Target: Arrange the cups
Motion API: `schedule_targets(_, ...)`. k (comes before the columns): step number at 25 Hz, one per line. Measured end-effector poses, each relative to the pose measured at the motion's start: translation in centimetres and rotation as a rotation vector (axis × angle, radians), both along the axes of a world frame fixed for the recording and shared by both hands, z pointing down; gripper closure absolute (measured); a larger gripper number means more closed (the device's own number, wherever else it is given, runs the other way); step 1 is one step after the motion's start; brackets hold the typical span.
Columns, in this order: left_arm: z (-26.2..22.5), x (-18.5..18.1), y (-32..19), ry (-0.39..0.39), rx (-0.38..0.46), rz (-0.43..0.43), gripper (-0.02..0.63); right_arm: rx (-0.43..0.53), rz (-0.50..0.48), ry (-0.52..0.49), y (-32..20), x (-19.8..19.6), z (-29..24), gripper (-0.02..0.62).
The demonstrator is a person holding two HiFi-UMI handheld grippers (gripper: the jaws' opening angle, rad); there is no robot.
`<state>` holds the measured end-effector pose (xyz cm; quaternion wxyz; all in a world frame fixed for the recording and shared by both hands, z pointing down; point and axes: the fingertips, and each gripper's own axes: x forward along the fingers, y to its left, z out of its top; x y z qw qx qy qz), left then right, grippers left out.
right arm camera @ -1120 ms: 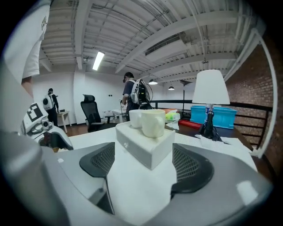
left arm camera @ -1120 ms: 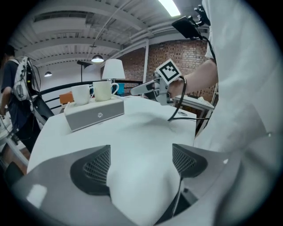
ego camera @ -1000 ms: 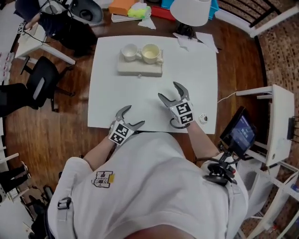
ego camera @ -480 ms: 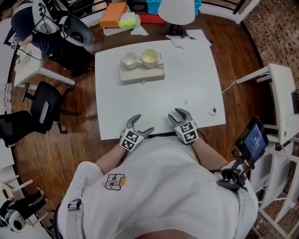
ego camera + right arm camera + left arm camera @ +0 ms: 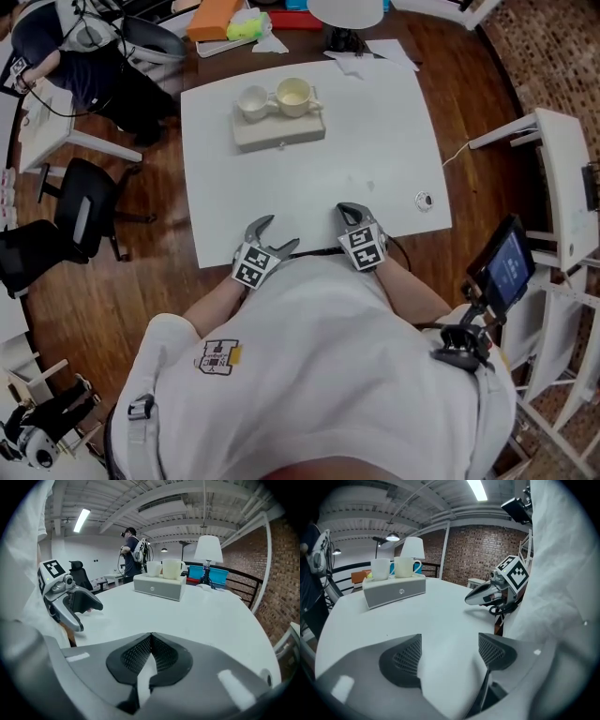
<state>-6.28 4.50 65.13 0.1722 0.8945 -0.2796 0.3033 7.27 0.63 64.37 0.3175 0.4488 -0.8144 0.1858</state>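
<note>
Two cups, a white cup (image 5: 251, 101) and a cream cup (image 5: 292, 92), stand side by side on a grey box (image 5: 278, 128) at the far side of the white table (image 5: 375, 141). Both grippers rest at the table's near edge, far from the cups. My left gripper (image 5: 277, 234) has its jaws apart and closing, with nothing between them (image 5: 447, 653). My right gripper (image 5: 349, 212) is shut with its pads together on nothing (image 5: 150, 656). Both gripper views show the cups (image 5: 380, 568) (image 5: 172, 568) on the box (image 5: 393, 590) (image 5: 159, 587) across the table.
A white lamp (image 5: 349, 11) stands past the table's far edge, with an orange item (image 5: 214, 17) beside it. A small round fitting (image 5: 425, 200) sits near the table's right corner. An office chair (image 5: 80, 211) stands left, a screen on a stand (image 5: 506, 267) right.
Both grippers drew back toward the table's near edge, the right one farther. The right gripper's jaws went from wide apart to shut. The left jaws narrowed slightly.
</note>
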Motion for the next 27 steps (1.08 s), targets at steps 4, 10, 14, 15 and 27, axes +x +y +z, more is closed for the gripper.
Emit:
schedule_targets(4, -0.1, -0.4, -0.1, -0.006, 0.002, -0.002, 0.224, 0.007, -0.005, -0.003, -0.2, -0.5, -0.1, 0.595)
schedule_targets(10, -0.5, -0.6, -0.1, -0.007, 0.004, -0.013, 0.224, 0.012, -0.012, -0.008, -0.3, -0.6, -0.5, 0.595)
schedule_targets(14, -0.2, -0.9, -0.1, 0.000, 0.009, -0.011, 0.224, 0.020, -0.016, -0.002, -0.3, -1.1, -0.3, 0.595)
schedule_targets(15, -0.3, -0.9, -0.1, 0.000, 0.010, -0.011, 0.224, 0.021, -0.017, 0.000, -0.2, -1.1, -0.3, 0.595)
schedule_targets(27, -2.0, -0.7, 0.0, -0.009, -0.001, -0.025, 0.224, 0.013, -0.051, -0.007, -0.5, -1.1, -1.7, 0.595)
